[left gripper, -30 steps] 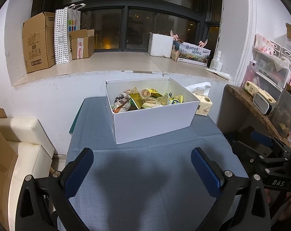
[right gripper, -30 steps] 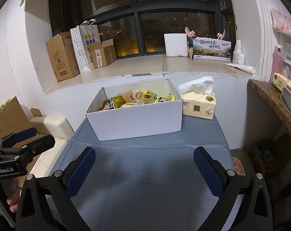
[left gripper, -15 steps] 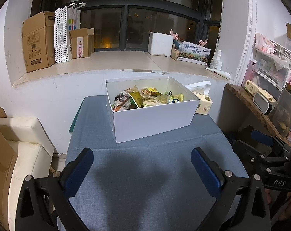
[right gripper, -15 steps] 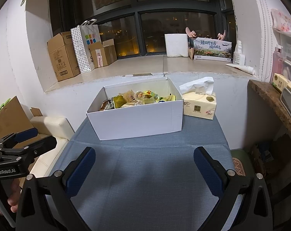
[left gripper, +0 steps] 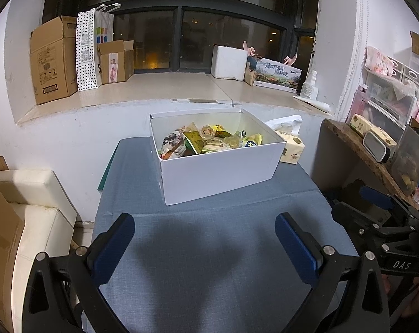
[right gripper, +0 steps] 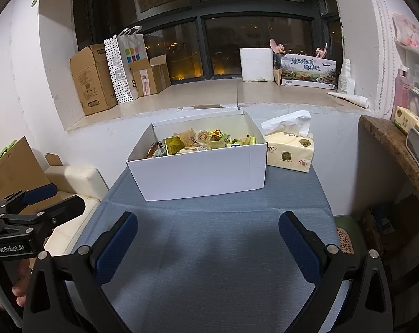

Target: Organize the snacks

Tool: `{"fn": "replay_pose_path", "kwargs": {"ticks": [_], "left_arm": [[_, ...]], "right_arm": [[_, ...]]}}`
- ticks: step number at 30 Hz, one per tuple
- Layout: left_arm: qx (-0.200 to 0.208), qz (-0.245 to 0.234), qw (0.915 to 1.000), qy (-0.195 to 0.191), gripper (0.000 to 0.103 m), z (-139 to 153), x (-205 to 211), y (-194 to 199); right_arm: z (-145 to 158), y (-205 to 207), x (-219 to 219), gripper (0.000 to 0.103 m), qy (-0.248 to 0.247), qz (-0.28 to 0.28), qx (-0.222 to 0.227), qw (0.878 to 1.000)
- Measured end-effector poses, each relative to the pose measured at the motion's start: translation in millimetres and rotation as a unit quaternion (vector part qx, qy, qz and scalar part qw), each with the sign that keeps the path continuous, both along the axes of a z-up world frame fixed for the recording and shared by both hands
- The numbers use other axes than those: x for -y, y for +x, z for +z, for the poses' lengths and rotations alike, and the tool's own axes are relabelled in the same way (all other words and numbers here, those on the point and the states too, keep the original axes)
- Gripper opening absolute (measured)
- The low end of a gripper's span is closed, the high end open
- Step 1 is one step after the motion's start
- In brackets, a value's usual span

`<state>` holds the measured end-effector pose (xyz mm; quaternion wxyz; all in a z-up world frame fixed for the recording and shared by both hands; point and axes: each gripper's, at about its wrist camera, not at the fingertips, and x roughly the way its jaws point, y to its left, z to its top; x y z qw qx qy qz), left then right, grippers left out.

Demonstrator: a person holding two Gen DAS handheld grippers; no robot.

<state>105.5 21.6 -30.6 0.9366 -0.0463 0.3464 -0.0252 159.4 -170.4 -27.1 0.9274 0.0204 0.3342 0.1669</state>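
A white cardboard box (left gripper: 217, 172) (right gripper: 201, 172) stands at the far end of a table with a blue-grey cloth (left gripper: 209, 263) (right gripper: 217, 249). Several wrapped snacks (left gripper: 209, 143) (right gripper: 201, 143), mostly yellow and green packets, fill it. My left gripper (left gripper: 205, 238) hovers open over the near cloth, well short of the box, nothing between its blue pads. My right gripper (right gripper: 208, 238) is likewise open and empty above the near cloth. Each gripper shows at the edge of the other's view: the right gripper (left gripper: 375, 211), the left gripper (right gripper: 40, 202).
A yellow tissue pack (right gripper: 289, 151) (left gripper: 291, 148) sits right of the box. Behind is a window ledge (left gripper: 159, 88) with cardboard boxes (left gripper: 52, 58) and a paper bag. A cream seat (left gripper: 29, 211) is left of the table, a wooden shelf (right gripper: 398, 149) right.
Both grippers have stayed nearly still and open; the views drift only slightly, and the box and snacks have not moved.
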Motion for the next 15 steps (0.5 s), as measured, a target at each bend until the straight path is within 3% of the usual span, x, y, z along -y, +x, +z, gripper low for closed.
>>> {"fn": "replay_pose_path", "kwargs": {"ticks": [15], "left_arm": [[0.000, -0.002, 1.0000, 0.003, 0.103, 0.3, 0.6, -0.7]], "right_arm": [[-0.1, 0.1, -0.1, 0.103, -0.001, 0.004, 0.001, 1.000]]}}
